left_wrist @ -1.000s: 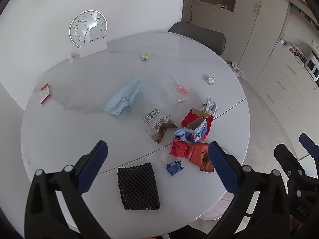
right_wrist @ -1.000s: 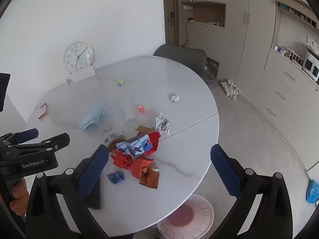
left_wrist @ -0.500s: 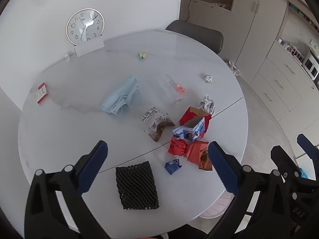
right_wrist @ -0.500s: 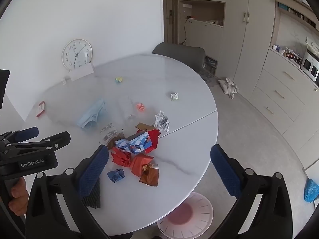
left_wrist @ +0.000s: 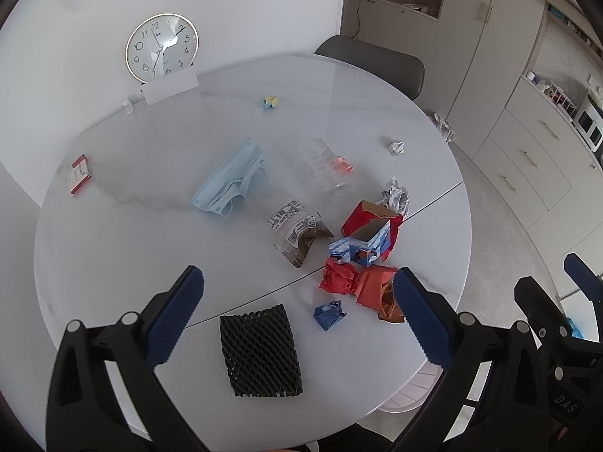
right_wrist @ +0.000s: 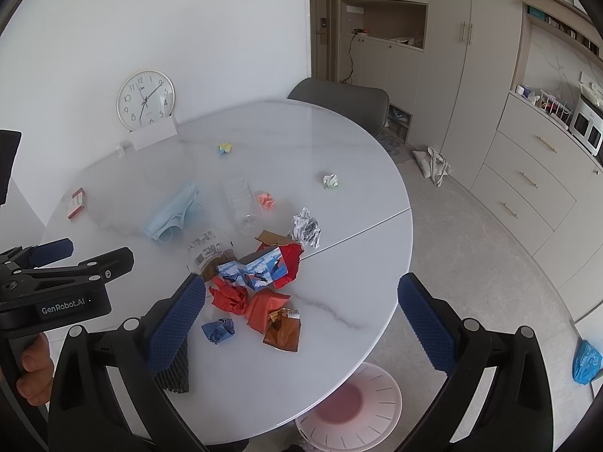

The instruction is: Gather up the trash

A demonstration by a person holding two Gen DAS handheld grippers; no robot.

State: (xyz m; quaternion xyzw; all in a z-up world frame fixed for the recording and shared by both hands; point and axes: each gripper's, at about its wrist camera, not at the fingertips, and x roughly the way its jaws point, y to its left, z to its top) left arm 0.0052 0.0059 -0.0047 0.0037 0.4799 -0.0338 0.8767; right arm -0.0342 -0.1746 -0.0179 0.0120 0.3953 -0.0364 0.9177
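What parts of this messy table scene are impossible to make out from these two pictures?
- Black foam net: right wrist view, mostly hidden behind the right gripper's finger.
- Pink bin under the table: right wrist view, partly covered by the table edge; contents unseen.
- Small red packet: print too small in both views.
- Brown wrapper: left wrist view, partly behind the left gripper's finger.

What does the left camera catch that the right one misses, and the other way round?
Only the left wrist view shows the whole black mesh sleeve; in the right view a finger hides most of it.

Only the right wrist view shows the pink bin beside the table fully, the blue bag on the floor clearly, and the person's hand holding the left gripper.

Both show the round table, clock, blue mask, clear bottle, red wrappers and grey chair. Both grippers are open and empty, including the right gripper.
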